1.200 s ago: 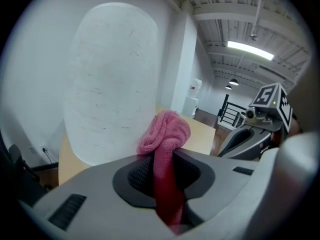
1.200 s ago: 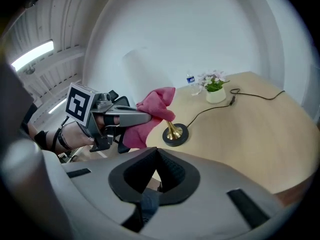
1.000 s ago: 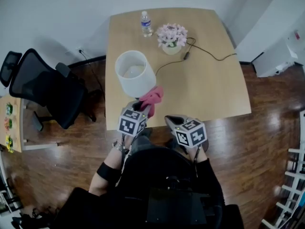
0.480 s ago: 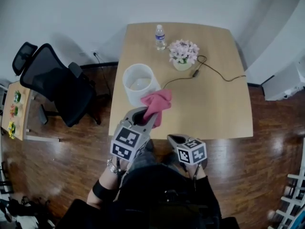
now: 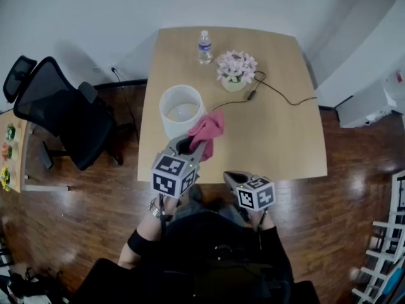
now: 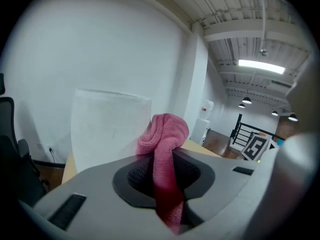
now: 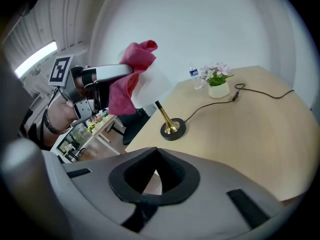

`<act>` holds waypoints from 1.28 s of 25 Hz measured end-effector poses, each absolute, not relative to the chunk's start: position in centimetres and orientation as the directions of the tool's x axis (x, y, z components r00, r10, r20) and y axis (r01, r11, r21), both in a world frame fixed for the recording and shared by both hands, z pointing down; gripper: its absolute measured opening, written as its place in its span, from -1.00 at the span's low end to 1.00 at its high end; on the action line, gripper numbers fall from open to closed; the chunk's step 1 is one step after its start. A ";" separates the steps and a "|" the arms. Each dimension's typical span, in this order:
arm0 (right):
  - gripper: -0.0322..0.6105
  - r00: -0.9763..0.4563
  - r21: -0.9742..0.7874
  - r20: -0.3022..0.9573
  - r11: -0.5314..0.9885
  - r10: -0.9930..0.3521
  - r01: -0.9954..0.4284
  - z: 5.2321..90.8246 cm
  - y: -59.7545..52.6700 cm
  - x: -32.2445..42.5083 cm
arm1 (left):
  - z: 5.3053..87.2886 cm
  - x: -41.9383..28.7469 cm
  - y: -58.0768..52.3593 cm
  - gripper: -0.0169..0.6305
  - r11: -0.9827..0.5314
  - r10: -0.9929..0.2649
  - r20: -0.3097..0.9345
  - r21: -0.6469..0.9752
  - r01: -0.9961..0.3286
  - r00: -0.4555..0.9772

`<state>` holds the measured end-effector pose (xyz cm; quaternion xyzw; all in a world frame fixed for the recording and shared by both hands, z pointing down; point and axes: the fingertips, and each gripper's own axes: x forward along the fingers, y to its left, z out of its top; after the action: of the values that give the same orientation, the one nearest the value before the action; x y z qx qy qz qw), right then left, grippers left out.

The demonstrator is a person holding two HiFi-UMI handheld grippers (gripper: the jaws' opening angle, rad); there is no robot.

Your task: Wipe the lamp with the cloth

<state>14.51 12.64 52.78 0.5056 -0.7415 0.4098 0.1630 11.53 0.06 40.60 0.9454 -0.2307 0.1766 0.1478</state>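
The left claw (image 5: 192, 146) is clamped on the pink cloth (image 5: 207, 130). In the left gripper view the left claw (image 6: 166, 160) has its 2 jaws pressed on a fold of the cloth (image 6: 167, 134), with a bunch sticking out past the tips and a tail hanging down between the pads. The claw is raised above the near-left part of the tabletop (image 5: 285, 138). It holds the cloth at the right side of the lamp's white shade (image 5: 182, 109), up at rim height. The cloth overlaps the shade's edge in the left gripper view (image 6: 107, 129), but I cannot tell whether the 2 are touching.

The right claw (image 5: 231, 177) hangs just off the near edge of the tabletop, in front of the person's body. Its jaws (image 7: 156, 153) are drawn together at the tips with nothing between them.

The lamp stands near the left edge of the tabletop. The right gripper view shows its brass stem and round black base (image 7: 172, 129) under the shade. Its cord (image 5: 278, 94) runs across the tabletop toward the right edge. At the far edge stand 1 water bottle (image 5: 204, 46) and, just to its right, a pot of pale pink flowers (image 5: 236, 68). A black office chair (image 5: 63, 113) stands on the wooden floor (image 5: 361, 170) left of the tabletop.
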 end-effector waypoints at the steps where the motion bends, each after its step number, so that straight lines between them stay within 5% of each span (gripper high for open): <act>1: -0.88 -0.422 -0.439 0.661 0.136 -0.620 -0.888 52.9 12.5 14.9 | 41.6 11.8 0.1 -0.69 -0.850 -0.370 0.414 0.210 -0.482 0.832; 9: -0.88 -0.456 -0.454 0.673 0.162 -0.582 -0.876 53.9 11.9 15.6 | 49.0 12.9 0.9 -0.69 -0.816 -0.327 0.532 0.258 -0.517 0.781; 32: -0.88 -0.659 -0.469 0.665 0.489 -0.352 -0.735 54.9 6.5 22.3 | 53.1 14.3 1.8 -0.69 -0.583 -0.524 0.666 0.174 -0.794 0.531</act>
<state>22.33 6.49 54.95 0.3291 -0.8258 0.3838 0.2499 14.27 1.76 53.15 0.8424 -0.3911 0.2857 0.2361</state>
